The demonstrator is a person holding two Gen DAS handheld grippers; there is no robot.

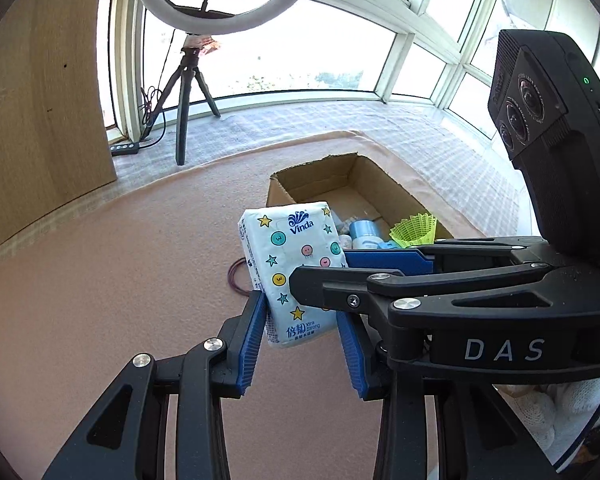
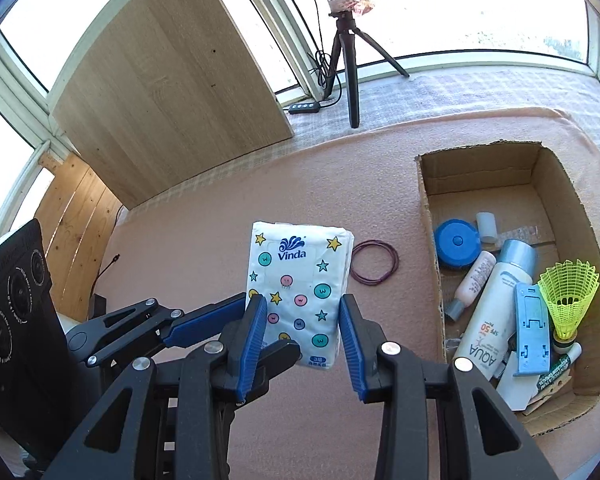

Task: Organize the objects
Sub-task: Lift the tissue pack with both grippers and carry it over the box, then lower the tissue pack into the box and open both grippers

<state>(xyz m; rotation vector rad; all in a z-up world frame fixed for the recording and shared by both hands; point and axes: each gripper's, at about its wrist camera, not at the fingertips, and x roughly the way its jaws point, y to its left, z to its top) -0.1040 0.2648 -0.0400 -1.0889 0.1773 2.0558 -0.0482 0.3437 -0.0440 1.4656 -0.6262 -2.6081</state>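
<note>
The tissue pack (image 2: 300, 292) is held off the mat (image 2: 204, 240) between both grippers, the left gripper (image 2: 216, 334) crossing in from the left beside the right gripper (image 2: 302, 312). A wire loop (image 2: 375, 261) lies on the mat just right of the pack, and the cardboard box (image 2: 572, 208) sits further right. In the box lie a round case (image 2: 456, 243), bottles (image 2: 492, 312), a phone stand (image 2: 533, 328) and a shuttlecock (image 2: 568, 296); a tripod (image 2: 350, 60) stands behind the mat by the window.

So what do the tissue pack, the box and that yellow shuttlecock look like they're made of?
Tissue pack: soft glossy plastic film over paper tissues, going by the sheen and printed wrapper. Box: plain brown corrugated cardboard, matte, with ragged torn edges. Shuttlecock: moulded plastic mesh skirt, neon yellow; its base is too small to judge.
</note>
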